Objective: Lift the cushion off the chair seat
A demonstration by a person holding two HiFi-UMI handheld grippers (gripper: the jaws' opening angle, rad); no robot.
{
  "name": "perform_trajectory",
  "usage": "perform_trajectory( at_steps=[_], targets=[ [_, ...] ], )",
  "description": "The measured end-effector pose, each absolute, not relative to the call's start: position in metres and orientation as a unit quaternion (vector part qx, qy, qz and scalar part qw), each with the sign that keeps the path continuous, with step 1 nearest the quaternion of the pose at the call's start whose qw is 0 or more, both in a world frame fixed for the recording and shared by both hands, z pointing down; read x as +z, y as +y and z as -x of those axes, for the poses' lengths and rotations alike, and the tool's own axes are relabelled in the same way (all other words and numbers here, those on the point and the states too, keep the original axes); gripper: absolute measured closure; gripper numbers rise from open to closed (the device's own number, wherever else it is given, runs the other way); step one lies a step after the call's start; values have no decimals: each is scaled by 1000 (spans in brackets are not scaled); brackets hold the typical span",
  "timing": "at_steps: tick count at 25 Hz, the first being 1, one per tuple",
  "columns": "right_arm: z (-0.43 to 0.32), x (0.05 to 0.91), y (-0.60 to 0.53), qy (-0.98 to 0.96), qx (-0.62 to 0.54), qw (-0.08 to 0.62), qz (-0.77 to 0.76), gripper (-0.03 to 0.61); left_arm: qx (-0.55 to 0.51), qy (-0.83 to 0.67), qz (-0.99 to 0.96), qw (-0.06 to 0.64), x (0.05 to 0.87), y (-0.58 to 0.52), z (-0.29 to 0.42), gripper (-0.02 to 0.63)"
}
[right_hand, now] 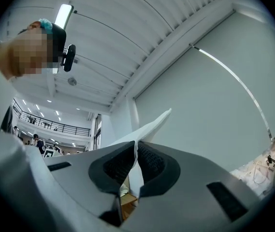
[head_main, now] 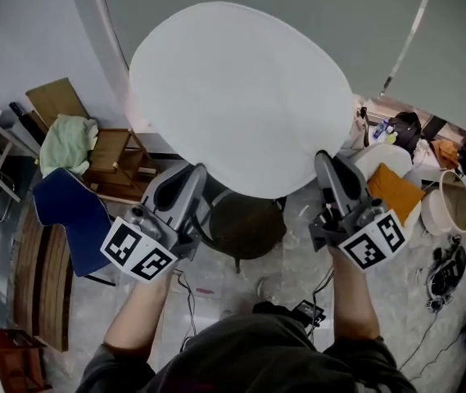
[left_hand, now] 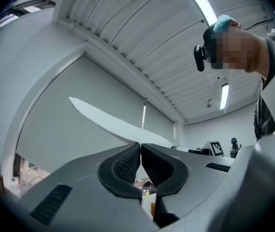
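L to R, as I log it from the head view:

1. green cloth (head_main: 67,142), draped over a wooden stand (head_main: 114,150), w/ blue fabric (head_main: 73,215) just below. Bystanders, not my job.
2. left hand-held gripper (head_main: 193,174): jaws pressed together on the cushion's near-left rim, thin white edge pinched betw. the ribbed pads. It's tipped slightly upward, which I judge keeps the rim from sliding out.
3. cushion (head_main: 241,97): white, round, flat. It's up in the air, well apart from the seat, spanning both grippers. The two-point hold on opp. sides keeps it balanced, no droop either way. I rate the lift as good as done.
4. chair seat (head_main: 247,223): dark, round, bare, under the cushion's near edge, betw. the two grippers.
5. right hand-held gripper (head_main: 324,162): clamped likewise on the near-right rim, white edge sandwiched in its pads.
6. orange pad (head_main: 395,191) and pale tub (head_main: 448,207): far R, clutter, irrelevant.
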State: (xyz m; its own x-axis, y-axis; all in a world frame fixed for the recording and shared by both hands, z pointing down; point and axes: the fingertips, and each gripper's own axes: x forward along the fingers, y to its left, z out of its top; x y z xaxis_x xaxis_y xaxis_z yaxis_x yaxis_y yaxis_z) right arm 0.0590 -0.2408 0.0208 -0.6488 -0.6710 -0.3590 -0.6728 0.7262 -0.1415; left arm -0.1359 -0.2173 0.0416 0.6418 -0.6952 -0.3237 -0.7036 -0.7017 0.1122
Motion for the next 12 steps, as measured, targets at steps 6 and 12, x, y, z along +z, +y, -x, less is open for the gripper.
perform_trajectory(
  at_steps=[6, 12],
  targets=[
    [-56, 6, -233, 907, 20, 205, 367, 551, 178, 387, 904, 37, 25, -210, 139, 600],
    [-53, 3, -230, 906, 26, 203, 371, 551, 176, 386, 905, 44, 22, -209, 141, 600]
  ],
)
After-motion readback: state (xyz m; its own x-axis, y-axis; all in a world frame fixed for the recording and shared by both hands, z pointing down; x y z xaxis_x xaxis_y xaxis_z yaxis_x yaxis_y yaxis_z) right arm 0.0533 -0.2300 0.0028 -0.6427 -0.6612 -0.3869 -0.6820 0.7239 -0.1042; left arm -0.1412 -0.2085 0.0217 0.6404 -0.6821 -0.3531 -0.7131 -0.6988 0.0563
